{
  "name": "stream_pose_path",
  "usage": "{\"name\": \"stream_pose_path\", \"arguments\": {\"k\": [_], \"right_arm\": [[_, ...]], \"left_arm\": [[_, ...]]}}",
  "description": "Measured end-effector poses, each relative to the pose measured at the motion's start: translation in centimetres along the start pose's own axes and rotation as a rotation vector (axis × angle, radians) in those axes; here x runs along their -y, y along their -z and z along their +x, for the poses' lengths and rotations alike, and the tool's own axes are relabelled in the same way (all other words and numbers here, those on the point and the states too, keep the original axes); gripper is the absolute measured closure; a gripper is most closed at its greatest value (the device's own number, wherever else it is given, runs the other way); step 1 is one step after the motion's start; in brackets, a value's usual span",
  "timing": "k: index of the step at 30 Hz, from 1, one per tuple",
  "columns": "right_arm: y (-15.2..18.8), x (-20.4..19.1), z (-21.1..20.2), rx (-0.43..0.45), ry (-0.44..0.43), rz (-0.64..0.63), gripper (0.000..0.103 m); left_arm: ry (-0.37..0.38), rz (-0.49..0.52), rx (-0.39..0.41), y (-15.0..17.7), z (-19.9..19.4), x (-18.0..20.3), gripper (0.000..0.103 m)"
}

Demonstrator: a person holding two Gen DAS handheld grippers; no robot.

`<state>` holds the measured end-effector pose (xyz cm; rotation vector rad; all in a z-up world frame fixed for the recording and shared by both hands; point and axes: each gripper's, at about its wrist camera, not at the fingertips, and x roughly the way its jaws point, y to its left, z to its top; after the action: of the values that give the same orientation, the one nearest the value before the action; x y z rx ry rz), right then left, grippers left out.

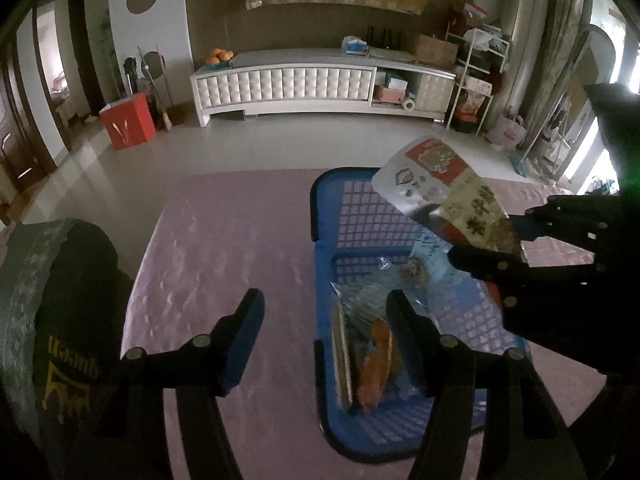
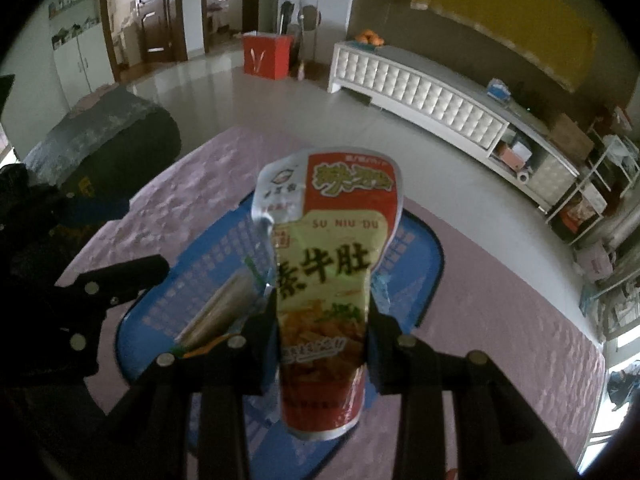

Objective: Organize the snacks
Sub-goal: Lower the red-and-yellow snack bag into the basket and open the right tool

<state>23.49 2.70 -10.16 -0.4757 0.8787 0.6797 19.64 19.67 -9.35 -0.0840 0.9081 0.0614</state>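
My right gripper (image 2: 322, 332) is shut on a red and yellow snack packet (image 2: 328, 264) and holds it above the blue plastic basket (image 2: 424, 264). In the left wrist view the same packet (image 1: 444, 196) hangs over the basket (image 1: 324, 216), held by the right gripper (image 1: 516, 240) coming in from the right. Several snack packs (image 1: 372, 344) lie in the basket, one orange, one clear. My left gripper (image 1: 324, 320) is open and empty, low over the basket's left rim; its right finger is over the snacks.
The basket sits on a pink cloth-covered table (image 1: 224, 240). A dark cushion or bag (image 1: 60, 320) lies at the table's left edge. Beyond are a grey floor, a white TV cabinet (image 1: 304, 84) and a red box (image 1: 128, 124).
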Motion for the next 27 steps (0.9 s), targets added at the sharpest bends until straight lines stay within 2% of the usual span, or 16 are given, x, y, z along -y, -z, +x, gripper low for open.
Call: {"name": "stream_pose_path", "arguments": {"k": [8, 12, 16, 20, 22, 27], "right_arm": [[-0.8, 0.1, 4.8, -0.073, -0.013, -0.013, 0.063], [-1.2, -0.3, 6.0, -0.065, 0.007, -0.032, 0.062], [-1.3, -0.3, 6.4, -0.081, -0.001, -0.026, 0.04], [-1.1, 0.1, 5.3, -0.067, -0.008, -0.016, 0.029], [-1.0, 0.3, 4.3, -0.044, 0.016, -0.015, 0.027], [-0.5, 1.3, 0.7, -0.009, 0.003, 0.03, 0.027]], "left_arm": [[0.018, 0.008, -0.019, -0.6, 2.7, -0.8, 0.042], [0.015, 0.005, -0.027, -0.5, 3.2, -1.1, 0.042], [0.01, -0.006, -0.027, -0.4, 2.9, -1.2, 0.042], [0.006, -0.02, -0.025, -0.2, 2.4, -1.2, 0.042], [0.002, -0.02, -0.018, -0.2, 1.7, -0.8, 0.041], [0.017, -0.01, 0.016, -0.1, -0.8, 0.5, 0.041]]}}
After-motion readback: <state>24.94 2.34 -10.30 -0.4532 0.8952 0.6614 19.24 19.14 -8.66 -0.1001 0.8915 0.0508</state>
